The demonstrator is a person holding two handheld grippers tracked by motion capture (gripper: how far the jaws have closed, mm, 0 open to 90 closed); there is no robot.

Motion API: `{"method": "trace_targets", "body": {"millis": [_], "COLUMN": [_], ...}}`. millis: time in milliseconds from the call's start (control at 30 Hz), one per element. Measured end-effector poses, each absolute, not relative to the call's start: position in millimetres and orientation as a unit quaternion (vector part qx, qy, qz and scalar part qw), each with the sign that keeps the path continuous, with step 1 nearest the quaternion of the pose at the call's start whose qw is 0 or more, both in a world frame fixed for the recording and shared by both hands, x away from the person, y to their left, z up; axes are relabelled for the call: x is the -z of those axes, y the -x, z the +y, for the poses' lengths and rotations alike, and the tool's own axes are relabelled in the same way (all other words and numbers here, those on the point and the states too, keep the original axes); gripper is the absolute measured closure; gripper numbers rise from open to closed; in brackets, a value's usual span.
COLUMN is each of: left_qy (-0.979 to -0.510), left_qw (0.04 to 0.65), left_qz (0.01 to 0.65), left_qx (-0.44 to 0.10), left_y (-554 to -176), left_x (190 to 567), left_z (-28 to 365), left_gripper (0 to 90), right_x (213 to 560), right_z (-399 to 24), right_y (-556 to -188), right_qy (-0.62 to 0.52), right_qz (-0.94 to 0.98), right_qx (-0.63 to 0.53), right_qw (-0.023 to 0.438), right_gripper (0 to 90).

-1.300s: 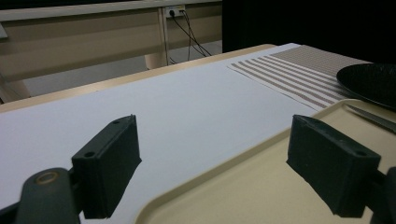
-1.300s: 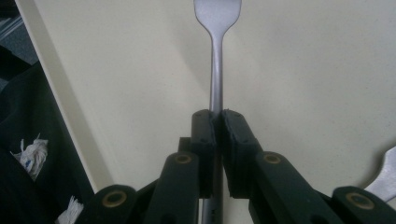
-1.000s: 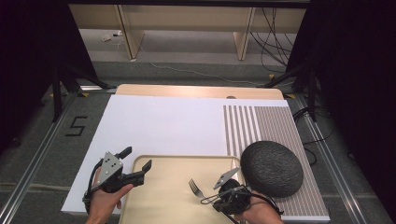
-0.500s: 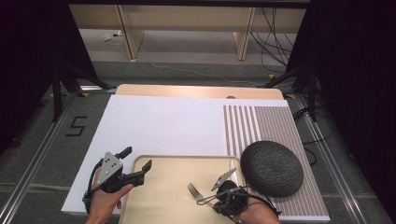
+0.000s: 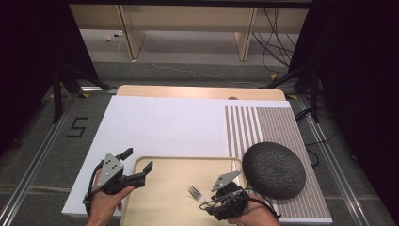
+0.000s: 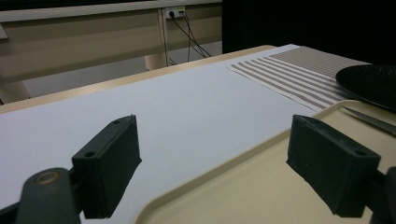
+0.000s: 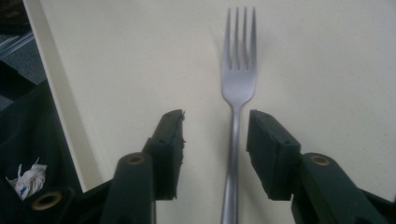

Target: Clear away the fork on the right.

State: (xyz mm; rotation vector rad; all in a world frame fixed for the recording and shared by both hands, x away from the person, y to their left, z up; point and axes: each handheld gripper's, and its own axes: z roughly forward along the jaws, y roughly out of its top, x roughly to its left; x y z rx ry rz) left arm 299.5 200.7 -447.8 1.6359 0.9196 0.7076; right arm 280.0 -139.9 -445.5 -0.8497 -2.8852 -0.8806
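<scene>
A silver fork point(image 5: 194, 193) lies flat on the beige tray point(image 5: 174, 179), tines pointing away from my right gripper point(image 5: 210, 201). In the right gripper view the fork point(image 7: 237, 79) has its handle between the jaws of my right gripper point(image 7: 215, 126), nearer the right pad. Those jaws have just been opening, and neither pad presses on the handle. My left gripper point(image 5: 138, 160) is open and holds nothing, one jaw over the tray's far left corner. In the left gripper view the left gripper point(image 6: 212, 154) straddles the tray's rim point(image 6: 243, 144).
A dark textured dome point(image 5: 274, 169) rests on the striped mat point(image 5: 263, 127), right of the tray. A thin metal blade point(image 6: 369, 120) lies at the tray's far right corner. A white sheet point(image 5: 160, 127) covers the table beyond the tray. The table's near edge is close to both hands.
The right gripper and the fork have shifted slightly toward the near edge. The right jaws now stand apart around the fork's handle. The left hand has not moved.
</scene>
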Motion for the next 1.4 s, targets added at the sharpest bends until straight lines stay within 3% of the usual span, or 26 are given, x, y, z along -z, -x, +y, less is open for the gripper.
{"method": "trace_targets", "body": {"millis": [233,367,700,1400], "left_qy": [-0.688,-0.689,-0.689,-0.689], "left_qw": [0.538,0.537,0.537,0.538], "left_qz": [0.386,0.385,0.385,0.385], "left_qx": [-0.296,-0.298,-0.297,-0.297], "left_y": [-299.6,-299.6,-299.7,-299.6], "left_x": [447.9,448.1,448.0,447.9], "left_z": [200.4,200.4,200.3,200.3], "left_gripper": [16.8,16.8,16.8,16.8], "right_x": [452.1,456.1,463.5,462.1], "right_z": [-133.3,-130.5,-126.6,-138.7], "right_y": [-272.7,-270.2,-268.2,-276.3], "right_qy": [0.248,0.241,0.228,0.258], "right_qz": [-0.930,-0.936,-0.946,-0.943], "right_qx": [0.271,0.256,0.230,0.195], "right_qw": [-0.011,-0.016,-0.031,-0.080], "right_gripper": [77.2,83.6,90.0,90.0]}}
